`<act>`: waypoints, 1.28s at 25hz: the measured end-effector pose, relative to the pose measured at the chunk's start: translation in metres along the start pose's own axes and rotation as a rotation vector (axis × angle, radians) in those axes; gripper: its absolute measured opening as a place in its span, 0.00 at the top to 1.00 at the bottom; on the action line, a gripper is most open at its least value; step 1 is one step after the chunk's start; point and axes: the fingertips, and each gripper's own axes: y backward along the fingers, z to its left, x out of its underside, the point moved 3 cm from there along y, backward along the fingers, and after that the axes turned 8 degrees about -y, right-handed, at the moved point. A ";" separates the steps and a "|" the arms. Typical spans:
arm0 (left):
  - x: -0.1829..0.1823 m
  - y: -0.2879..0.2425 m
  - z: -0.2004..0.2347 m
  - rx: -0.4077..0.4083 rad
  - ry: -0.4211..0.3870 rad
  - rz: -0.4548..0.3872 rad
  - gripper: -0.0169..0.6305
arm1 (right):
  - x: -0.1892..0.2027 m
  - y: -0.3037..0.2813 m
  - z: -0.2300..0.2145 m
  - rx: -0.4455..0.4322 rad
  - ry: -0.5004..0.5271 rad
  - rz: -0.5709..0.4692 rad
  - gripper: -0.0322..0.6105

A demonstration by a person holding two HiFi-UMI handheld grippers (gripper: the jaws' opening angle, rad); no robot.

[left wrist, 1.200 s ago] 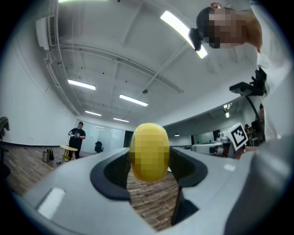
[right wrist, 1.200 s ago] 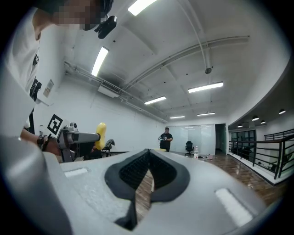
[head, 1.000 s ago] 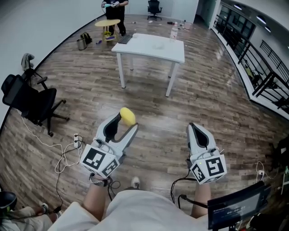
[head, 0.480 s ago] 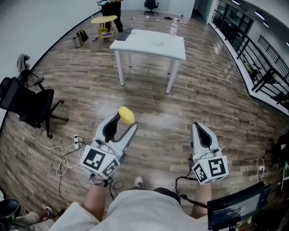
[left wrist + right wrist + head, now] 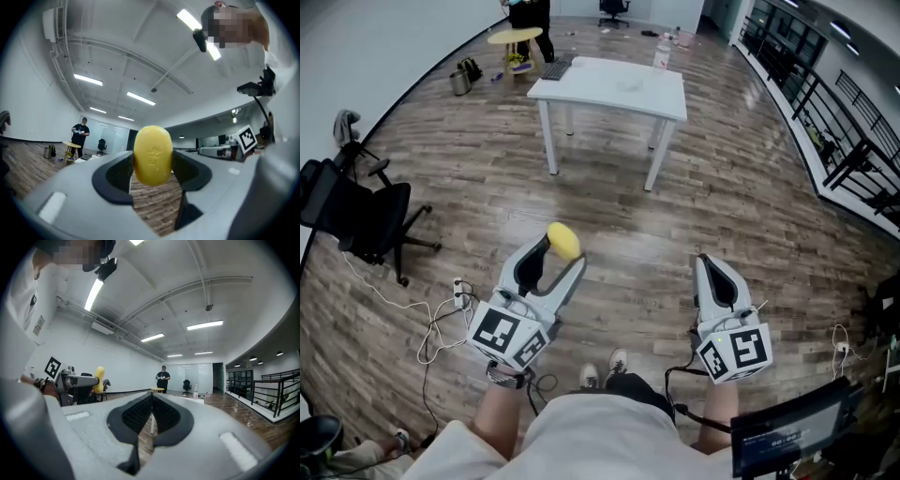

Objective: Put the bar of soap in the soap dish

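**Between the jaws of the left gripper point(image 5: 152, 165), a yellow bar of soap point(image 5: 152, 154) held above a wood floor**

Dark pads point(image 5: 117, 174) on the left gripper press on the bar of soap from both sides, so the jaws are pinching it. The bar is oval and stands on end. Its top rises past the jaw tips, and a faint stamped mark shows on the face turned to the camera.

On the right gripper point(image 5: 152, 404) the two ribbed pads point(image 5: 138, 413) are pressed together along one thin line, with nothing between them.

From the head view, both grippers are held out in front of the person's body, side by side and well apart, pointing forward. The left gripper point(image 5: 562, 251) carries the bar of soap point(image 5: 564, 241) at its tip. Each has its marker cube nearest the person, one on the left gripper point(image 5: 506, 336) and one on the right gripper point(image 5: 733, 352). The bar also shows at the left edge of the right gripper view point(image 5: 99, 379).

Below the grippers lie the plank floor point(image 5: 628, 234) and the person's shoes point(image 5: 606, 371). Loose cables point(image 5: 441, 319) trail on the floor to the left, near a black office chair point(image 5: 361, 211).

A white table point(image 5: 581, 89) stands well ahead with a clear bottle point(image 5: 661, 58) at its far edge. Something pale on its top point(image 5: 628, 91) is too small to tell.

Farther back, another person point(image 5: 528, 11) stands by a round yellow table point(image 5: 514, 36). A black railing point(image 5: 839, 131) runs along the right side of the room.
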 end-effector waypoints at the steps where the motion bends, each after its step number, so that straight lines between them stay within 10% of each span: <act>1: 0.001 0.000 0.000 -0.001 -0.001 0.001 0.55 | 0.001 0.000 0.000 -0.002 -0.001 0.001 0.95; 32: 0.004 -0.084 -0.008 -0.023 -0.025 0.009 0.55 | -0.005 -0.039 -0.080 -0.055 -0.015 -0.052 0.95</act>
